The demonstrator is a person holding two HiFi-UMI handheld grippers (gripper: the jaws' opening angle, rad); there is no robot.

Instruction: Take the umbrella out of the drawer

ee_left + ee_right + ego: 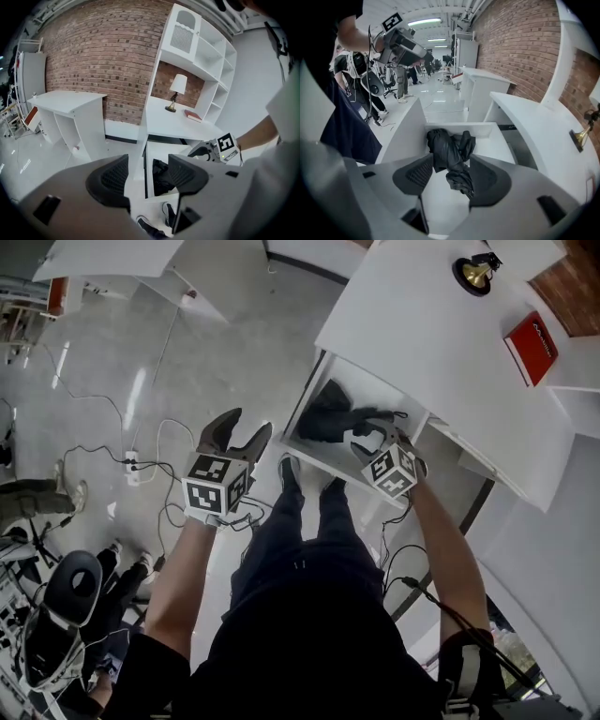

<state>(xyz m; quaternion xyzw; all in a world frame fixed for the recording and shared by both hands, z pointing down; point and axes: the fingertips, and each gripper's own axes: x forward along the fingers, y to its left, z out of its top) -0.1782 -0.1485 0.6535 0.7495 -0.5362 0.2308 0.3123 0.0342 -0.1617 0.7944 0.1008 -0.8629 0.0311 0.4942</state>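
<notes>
In the open drawer (302, 418) under the white worktop (412, 324), the black umbrella (449, 152) still lies crumpled, not lifted yet. The right claw (451, 165) is spread wide just above it, pads off the fabric. The left claw (147, 180) is wide and empty, off to the side; gripping and pulling it out both remain.

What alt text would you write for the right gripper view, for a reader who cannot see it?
The right gripper holds its jaws open over an open white drawer, where a crumpled black umbrella lies, not yet gripped. A white desk and a brick wall stand at the right.
</notes>
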